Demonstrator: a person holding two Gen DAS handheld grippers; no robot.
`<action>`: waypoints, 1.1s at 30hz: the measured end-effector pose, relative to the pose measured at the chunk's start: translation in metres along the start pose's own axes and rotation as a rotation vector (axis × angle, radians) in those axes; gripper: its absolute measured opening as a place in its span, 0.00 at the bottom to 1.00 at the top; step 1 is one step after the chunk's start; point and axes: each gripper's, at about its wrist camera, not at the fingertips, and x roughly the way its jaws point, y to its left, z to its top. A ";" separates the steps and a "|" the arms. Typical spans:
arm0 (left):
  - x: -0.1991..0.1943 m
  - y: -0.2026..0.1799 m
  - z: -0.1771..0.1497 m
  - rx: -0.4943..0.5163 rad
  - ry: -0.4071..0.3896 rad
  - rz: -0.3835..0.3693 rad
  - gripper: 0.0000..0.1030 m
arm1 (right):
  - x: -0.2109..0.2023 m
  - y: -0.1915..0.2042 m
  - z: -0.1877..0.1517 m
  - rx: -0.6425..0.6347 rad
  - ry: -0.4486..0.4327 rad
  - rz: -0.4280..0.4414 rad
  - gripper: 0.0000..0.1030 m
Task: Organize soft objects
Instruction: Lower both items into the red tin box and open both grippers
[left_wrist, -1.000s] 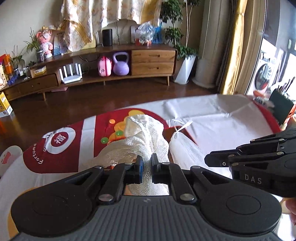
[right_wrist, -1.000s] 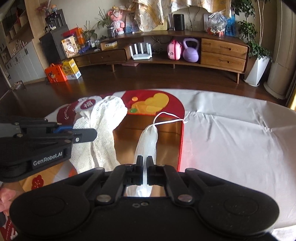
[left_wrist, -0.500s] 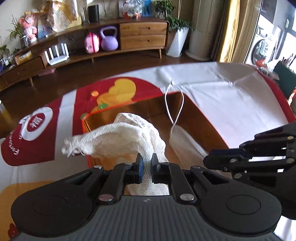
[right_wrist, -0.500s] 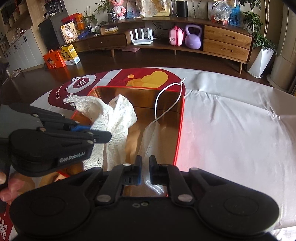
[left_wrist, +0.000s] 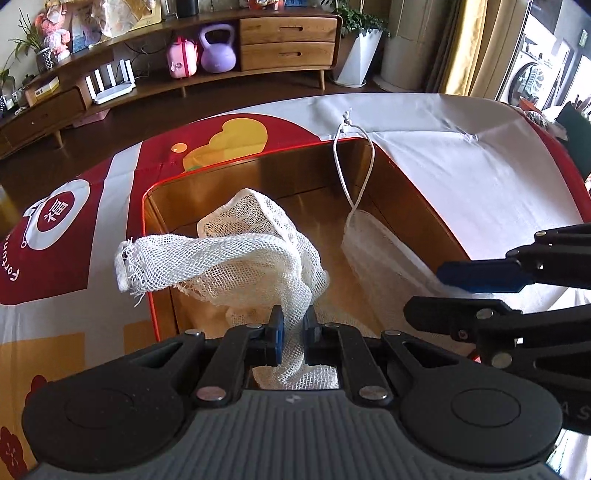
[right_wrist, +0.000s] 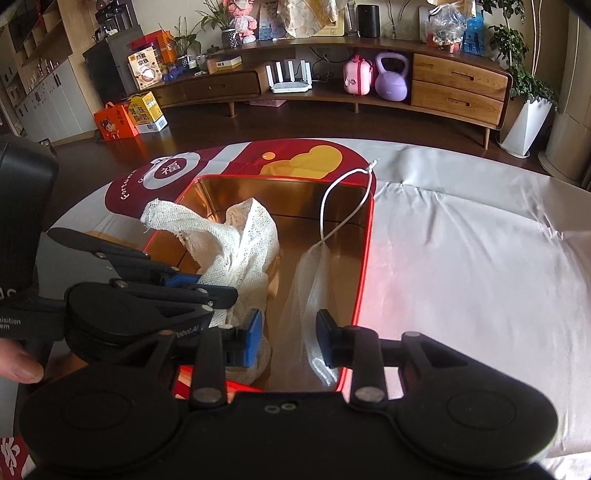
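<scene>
The left gripper (left_wrist: 292, 325) has its jaws pinched narrow on the mesh cloth (left_wrist: 236, 251), whose bulk hangs inside the gold-lined box (left_wrist: 417, 206) while one frayed end drapes over the left rim onto the desk (left_wrist: 461, 162). If released now, that end would likely stay outside, or snag the rim and drag the cloth back out. The right gripper (right_wrist: 289, 334) has its jaws wide apart, straddling the drawstring pouch (right_wrist: 314, 273) lying in the box, its cord looped over the far rim. Half a second ago those jaws were almost shut; they have since opened, and the cloth has sunk lower.
</scene>
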 end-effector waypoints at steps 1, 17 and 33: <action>-0.001 0.000 0.000 -0.005 0.001 0.000 0.09 | -0.001 0.000 0.000 0.004 -0.003 0.004 0.33; -0.031 -0.001 0.000 -0.054 -0.036 0.024 0.11 | -0.043 -0.001 -0.005 0.032 -0.069 0.031 0.61; -0.090 -0.003 -0.018 -0.099 -0.137 0.038 0.61 | -0.103 0.013 -0.022 0.013 -0.142 0.040 0.79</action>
